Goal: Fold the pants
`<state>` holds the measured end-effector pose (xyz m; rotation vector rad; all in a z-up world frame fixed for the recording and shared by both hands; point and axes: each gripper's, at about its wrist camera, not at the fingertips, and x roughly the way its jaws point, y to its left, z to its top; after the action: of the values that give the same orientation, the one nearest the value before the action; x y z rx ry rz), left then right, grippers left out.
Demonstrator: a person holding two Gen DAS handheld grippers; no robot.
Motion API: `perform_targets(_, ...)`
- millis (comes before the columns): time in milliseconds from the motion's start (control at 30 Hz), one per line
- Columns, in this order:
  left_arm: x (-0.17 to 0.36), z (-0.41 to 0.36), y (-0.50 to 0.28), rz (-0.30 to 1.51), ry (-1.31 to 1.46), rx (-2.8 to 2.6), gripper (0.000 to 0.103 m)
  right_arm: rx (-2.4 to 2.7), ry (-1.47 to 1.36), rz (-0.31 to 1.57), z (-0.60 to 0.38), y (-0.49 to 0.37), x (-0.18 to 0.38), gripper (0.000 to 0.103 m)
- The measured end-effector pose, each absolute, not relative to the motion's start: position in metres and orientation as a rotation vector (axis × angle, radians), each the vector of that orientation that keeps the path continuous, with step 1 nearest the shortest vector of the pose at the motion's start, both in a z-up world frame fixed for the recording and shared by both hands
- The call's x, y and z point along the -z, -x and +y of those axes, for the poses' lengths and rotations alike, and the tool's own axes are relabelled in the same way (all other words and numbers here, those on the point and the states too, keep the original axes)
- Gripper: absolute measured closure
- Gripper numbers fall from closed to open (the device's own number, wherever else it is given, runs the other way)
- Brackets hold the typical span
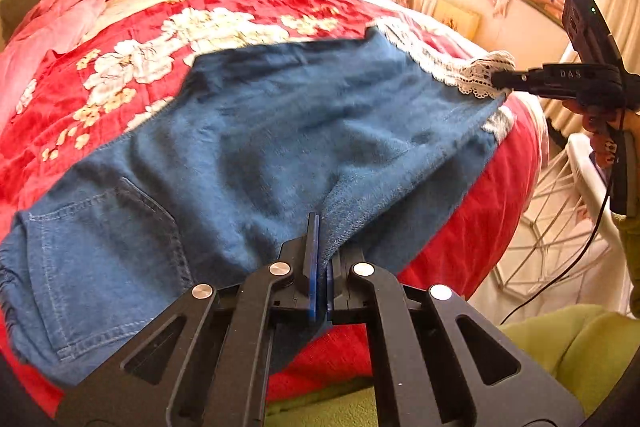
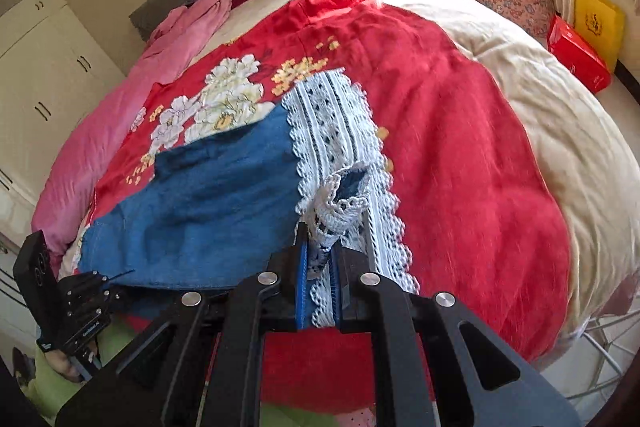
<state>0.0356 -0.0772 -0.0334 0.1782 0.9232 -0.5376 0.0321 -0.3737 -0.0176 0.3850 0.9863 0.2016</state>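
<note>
On the red floral bedspread, the left gripper clamps the denim pants and the right gripper clamps their lace hem, which may slip under tension.

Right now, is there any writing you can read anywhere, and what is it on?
"DAS": raised letters on the black body of the right claw.
Small white print on the left claw: too small to read.
Gold emblem on the yellow box: blurred.
White mark on the red box: unreadable.
</note>
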Motion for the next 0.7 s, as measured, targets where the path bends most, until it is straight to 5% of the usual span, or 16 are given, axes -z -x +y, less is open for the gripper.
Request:
perform_targets(267,0.041,-0.082,-0.034,0.951,-0.213,0.521,0.103,-0.191,-0.455,0.984,-0.393,-0.018,0.023,0.077)
perform_targets(333,0.041,-0.082,-0.033,0.948,-0.217,0.518,0.103,-0.202,-0.463,0.979,-0.394,-0.017,0.022,0.079)
perform_targets(400,0.041,-0.082,-0.032,0.946,-0.221,0.511,0.103,-0.205,-0.457,0.98,-0.394,-0.016,0.021,0.091)
perform_targets(700,0.046,-0.086,-0.026,0.962,-0.251,0.517,0.094,-0.143,-0.383,1.035,-0.39,-0.012,0.035,0.087)
